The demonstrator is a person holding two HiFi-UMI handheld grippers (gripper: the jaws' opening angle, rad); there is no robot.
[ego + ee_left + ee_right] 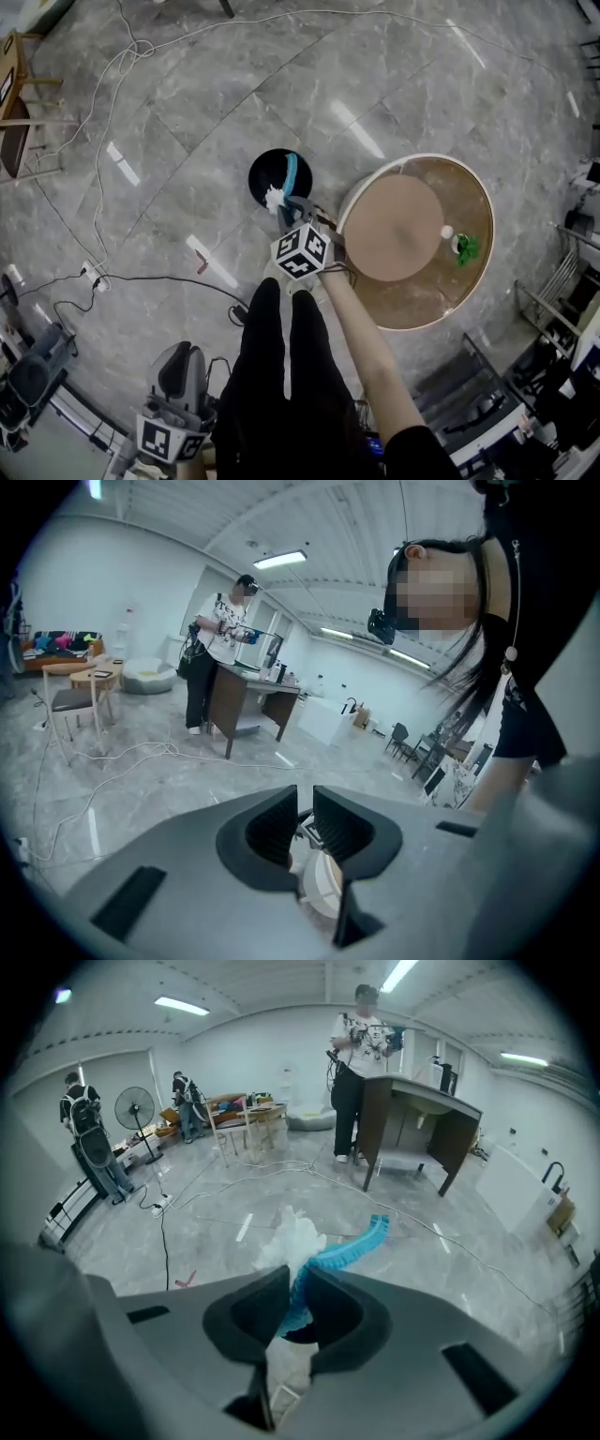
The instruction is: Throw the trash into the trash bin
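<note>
My right gripper (292, 208) is shut on trash: a blue crinkled strip (292, 173) and a crumpled white tissue (274, 198). It holds them over the near rim of the round black trash bin (266, 172) on the floor. In the right gripper view the blue strip (352, 1246) and the tissue (292, 1237) stick out past the right gripper (298, 1283). My left gripper (178, 361) hangs low at the bottom left, far from the bin. In the left gripper view the left gripper (305, 808) has its pads close together with nothing between them.
A round table with a white rim (417, 323) stands right of the bin, bearing a small white ball (447, 232) and a green item (466, 248). Cables and a power strip (92, 275) lie on the floor at left. A dark desk (412, 1119) and several people stand farther off.
</note>
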